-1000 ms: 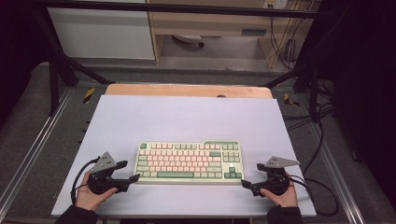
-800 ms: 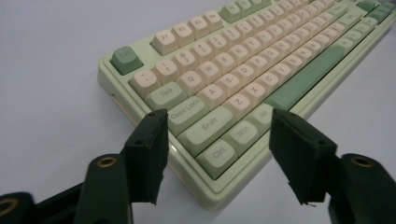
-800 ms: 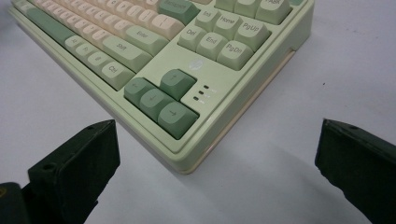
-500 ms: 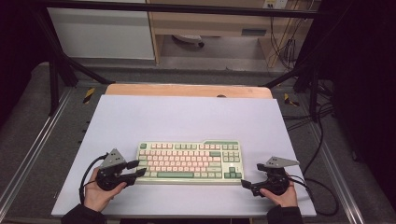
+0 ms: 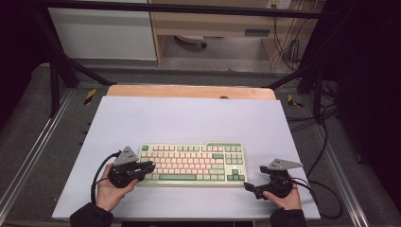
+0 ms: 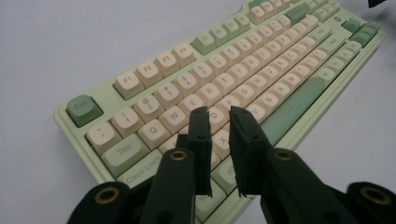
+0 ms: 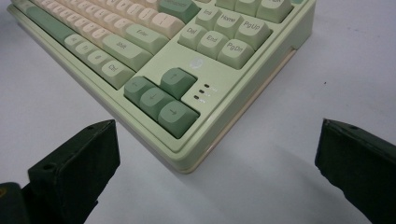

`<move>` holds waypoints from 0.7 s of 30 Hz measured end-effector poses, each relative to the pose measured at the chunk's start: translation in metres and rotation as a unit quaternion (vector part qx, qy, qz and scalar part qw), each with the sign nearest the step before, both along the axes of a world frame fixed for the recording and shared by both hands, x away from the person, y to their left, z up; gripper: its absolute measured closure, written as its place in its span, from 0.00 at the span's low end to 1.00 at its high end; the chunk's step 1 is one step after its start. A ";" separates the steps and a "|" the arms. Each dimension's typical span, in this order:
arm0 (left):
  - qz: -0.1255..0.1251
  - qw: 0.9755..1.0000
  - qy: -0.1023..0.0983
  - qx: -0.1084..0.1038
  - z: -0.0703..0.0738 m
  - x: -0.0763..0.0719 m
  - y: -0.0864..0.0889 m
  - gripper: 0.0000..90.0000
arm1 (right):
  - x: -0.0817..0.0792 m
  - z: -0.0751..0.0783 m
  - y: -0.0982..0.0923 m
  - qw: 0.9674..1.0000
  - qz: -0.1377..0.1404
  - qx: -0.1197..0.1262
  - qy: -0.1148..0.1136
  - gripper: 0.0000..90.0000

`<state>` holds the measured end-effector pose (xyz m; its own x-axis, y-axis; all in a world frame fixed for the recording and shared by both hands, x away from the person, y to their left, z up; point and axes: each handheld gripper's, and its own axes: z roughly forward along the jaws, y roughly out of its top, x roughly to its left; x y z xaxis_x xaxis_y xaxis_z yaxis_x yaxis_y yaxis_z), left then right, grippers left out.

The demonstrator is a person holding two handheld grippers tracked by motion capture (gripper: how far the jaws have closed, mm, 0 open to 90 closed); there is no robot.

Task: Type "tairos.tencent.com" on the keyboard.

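Observation:
A pale green keyboard [image 5: 191, 164] with cream and green keys lies flat on the white tabletop [image 5: 189, 118], near its front edge. My left gripper [image 5: 150, 166] reaches over the keyboard's left end. In the left gripper view the keyboard [image 6: 243, 70] stretches away and my left gripper [image 6: 218, 112] hangs above the letter keys. Its jaws have just been closing and stand a narrow gap apart with nothing between them. My right gripper [image 5: 248, 187] rests by the keyboard's front right corner. In the right gripper view my right gripper [image 7: 217, 123] is wide open, facing the arrow-key corner of the keyboard [image 7: 154, 56].
A wooden strip [image 5: 189, 91] borders the table's far edge. Metal frame rails [image 5: 28, 156] run along both sides. Cables [image 5: 326, 189] trail off at the right. Bare tabletop lies beyond the keyboard.
My left gripper has moved right, from beside the keyboard to over its left end, and its jaws have narrowed. The right gripper has stayed put.

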<state>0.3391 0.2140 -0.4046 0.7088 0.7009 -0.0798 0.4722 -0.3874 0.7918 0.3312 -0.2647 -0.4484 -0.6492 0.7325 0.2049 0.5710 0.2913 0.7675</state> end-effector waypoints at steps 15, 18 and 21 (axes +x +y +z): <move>-0.019 1.000 0.005 0.004 0.000 0.015 -0.030 1.00 | 0.000 0.000 0.000 1.000 0.000 -0.002 0.001 0.00; -0.023 1.000 0.005 0.007 0.000 0.017 -0.034 1.00 | 0.000 -0.001 0.001 1.000 0.000 -0.003 0.001 0.00; -0.024 1.000 0.004 0.011 0.000 0.019 -0.040 1.00 | 0.000 -0.001 0.001 1.000 0.001 -0.003 0.002 0.00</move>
<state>0.3584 0.1736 -0.4049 0.7410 0.6679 -0.0697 0.4584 -0.4272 0.7793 0.3313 -0.2640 -0.4493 -0.6503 0.7321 0.2028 0.5735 0.2981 0.7631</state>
